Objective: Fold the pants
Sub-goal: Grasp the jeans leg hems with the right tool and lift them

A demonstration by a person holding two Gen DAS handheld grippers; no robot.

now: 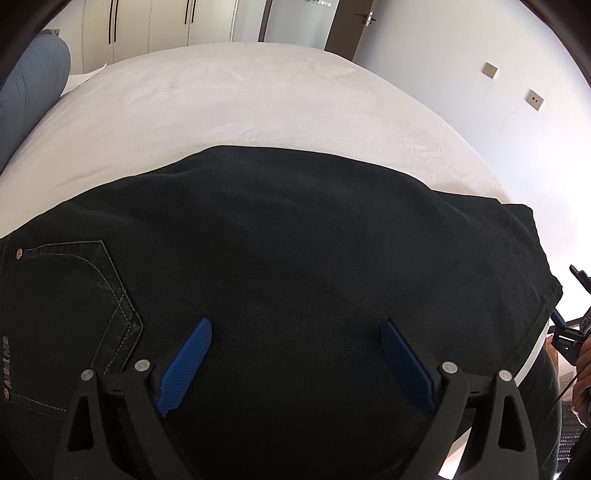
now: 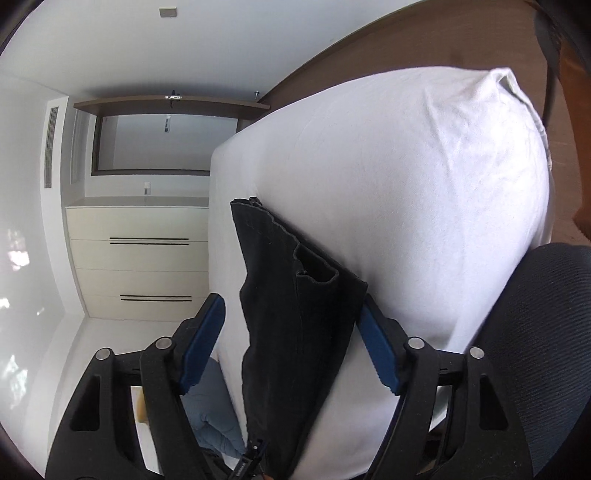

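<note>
Left wrist view: black jeans lie spread across the near half of a bed covered by a white sheet. A stitched pocket with a copper rivet shows at the near left of the garment, and the hem end reaches the right edge of the mattress. The left gripper hangs over the middle of the fabric with its jaws wide apart; the blue ribbed pads stand on either side of a bare stretch of denim and press on nothing. Whether the tips touch the cloth cannot be told. At the far left a blue pillow lies on the bed; cupboard doors and a door handle stand beyond the far edge. Part of the second tool and a hand show at the right rim.

Right wrist view: the camera is rolled, so the mattress side rises as a white mass on the right. The folded leg ends of the jeans, with open cuffs uppermost, lie between the fingers of the right gripper. Its jaws stand partly open; the right pad sits just beside the cloth edge, the left pad stays clear of it, and no grip is formed. A drawer unit stands at the far left, and a dark mesh chair fills the near right.
</note>
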